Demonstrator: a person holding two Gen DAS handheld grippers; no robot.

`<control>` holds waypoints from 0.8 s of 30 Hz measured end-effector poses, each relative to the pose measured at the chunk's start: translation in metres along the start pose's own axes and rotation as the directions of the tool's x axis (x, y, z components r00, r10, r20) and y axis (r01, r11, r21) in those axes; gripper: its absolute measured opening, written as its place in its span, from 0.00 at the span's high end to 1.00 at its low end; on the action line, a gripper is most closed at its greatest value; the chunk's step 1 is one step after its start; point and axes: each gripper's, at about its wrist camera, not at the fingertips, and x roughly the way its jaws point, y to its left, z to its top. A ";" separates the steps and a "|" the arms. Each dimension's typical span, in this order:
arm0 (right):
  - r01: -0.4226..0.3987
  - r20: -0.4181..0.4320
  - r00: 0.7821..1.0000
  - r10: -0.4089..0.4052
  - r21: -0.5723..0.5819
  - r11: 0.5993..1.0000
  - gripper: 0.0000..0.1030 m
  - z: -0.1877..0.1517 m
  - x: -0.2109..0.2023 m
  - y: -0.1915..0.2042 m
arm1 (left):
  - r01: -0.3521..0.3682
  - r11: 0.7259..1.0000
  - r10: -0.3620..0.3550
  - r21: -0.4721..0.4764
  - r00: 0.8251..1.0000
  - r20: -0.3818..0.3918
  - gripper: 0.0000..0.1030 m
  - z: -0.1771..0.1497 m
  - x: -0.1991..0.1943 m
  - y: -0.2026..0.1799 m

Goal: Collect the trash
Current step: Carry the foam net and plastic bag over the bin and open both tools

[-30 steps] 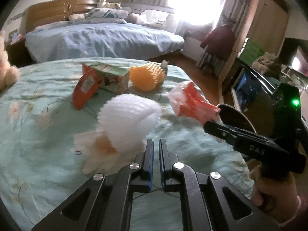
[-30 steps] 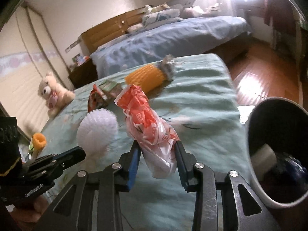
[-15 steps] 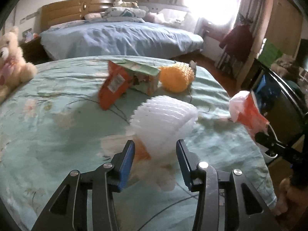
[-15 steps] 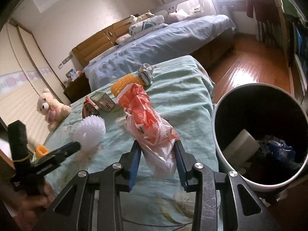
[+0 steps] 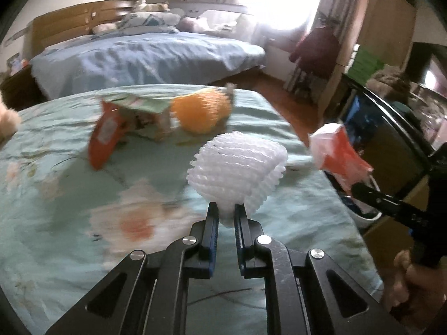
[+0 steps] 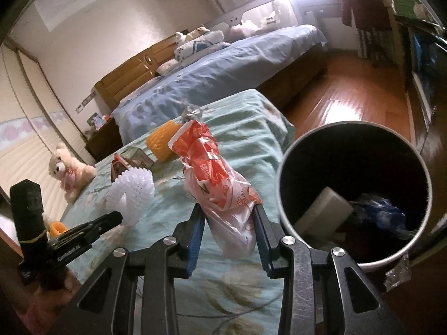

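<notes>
My left gripper [image 5: 225,215] is shut on a white foam fruit net [image 5: 237,164] and holds it just above the green bedspread [image 5: 56,195]; it also shows in the right wrist view [image 6: 131,192]. My right gripper [image 6: 227,217] is shut on a red and white plastic bag [image 6: 218,184], held up beside the round trash bin [image 6: 282,195] at the bed's right edge. The bag also shows in the left wrist view [image 5: 335,153]. An orange foam net [image 5: 199,114], a green carton [image 5: 145,114] and an orange wrapper [image 5: 104,139] lie farther back on the bed.
The bin holds a white block [image 6: 324,212] and blue plastic [image 6: 382,215]. A teddy bear [image 6: 69,170] sits at the bed's left side. A second bed with blue cover [image 5: 145,55] stands behind. Wooden floor [image 6: 349,97] and shelving [image 5: 391,128] lie to the right.
My left gripper opened around the white foam net, then shut on it and lifted it. My right gripper carried the bag rightward to beside the bin's opening.
</notes>
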 end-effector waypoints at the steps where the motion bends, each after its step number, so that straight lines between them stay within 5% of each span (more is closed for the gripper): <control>1: 0.005 0.001 1.000 -0.005 0.003 1.000 0.66 0.000 -0.001 -0.003 | 0.008 1.000 -0.008 0.011 1.000 0.000 0.91 0.001 0.000 -0.006; 24: 0.184 0.018 0.982 -0.188 0.112 0.976 0.66 0.006 -0.032 -0.086 | 0.147 0.973 -0.138 0.176 0.988 -0.064 0.90 0.033 0.057 -0.096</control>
